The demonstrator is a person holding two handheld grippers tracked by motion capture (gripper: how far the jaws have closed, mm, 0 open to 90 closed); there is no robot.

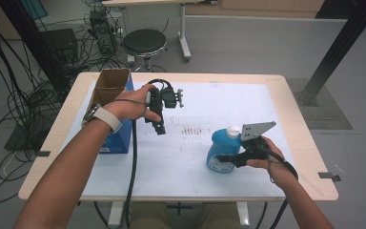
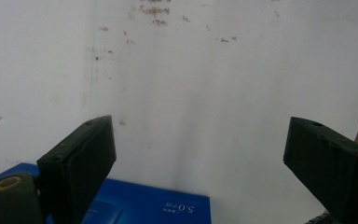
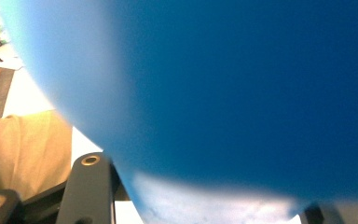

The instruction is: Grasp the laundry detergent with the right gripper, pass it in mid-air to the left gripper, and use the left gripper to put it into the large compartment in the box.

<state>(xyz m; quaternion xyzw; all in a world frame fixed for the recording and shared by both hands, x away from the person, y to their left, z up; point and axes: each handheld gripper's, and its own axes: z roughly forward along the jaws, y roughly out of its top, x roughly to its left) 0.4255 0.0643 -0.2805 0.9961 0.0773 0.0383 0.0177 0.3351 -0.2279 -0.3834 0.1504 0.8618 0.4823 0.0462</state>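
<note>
Right gripper: clamping on the blue bottle, its jaws pressing the lower body from the near right side; the grey three-cornered plate on top is standing out beside the cap.
Blue bottle: standing upright on the white table mat, right of centre and toward the near edge; its white cap is sitting on top and a pale label is showing low on the front. In the right gripper view the blue body is pressing right up against the camera, between the two black jaws.
Left gripper: hanging released, jaws standing wide apart with nothing between them; in the left gripper view only bare white mat is lying between the pads.
Left hand: holding that gripper above the mat, left of centre, just beside the box, well apart from the bottle.
Cardboard box: sitting open-topped at the far left of the table, its side blue; a corner of the blue printed face is showing at the bottom of the left gripper view.
Table: pale wooden rim is showing around the mat.
Stool: standing on the floor beyond the far edge.
</note>
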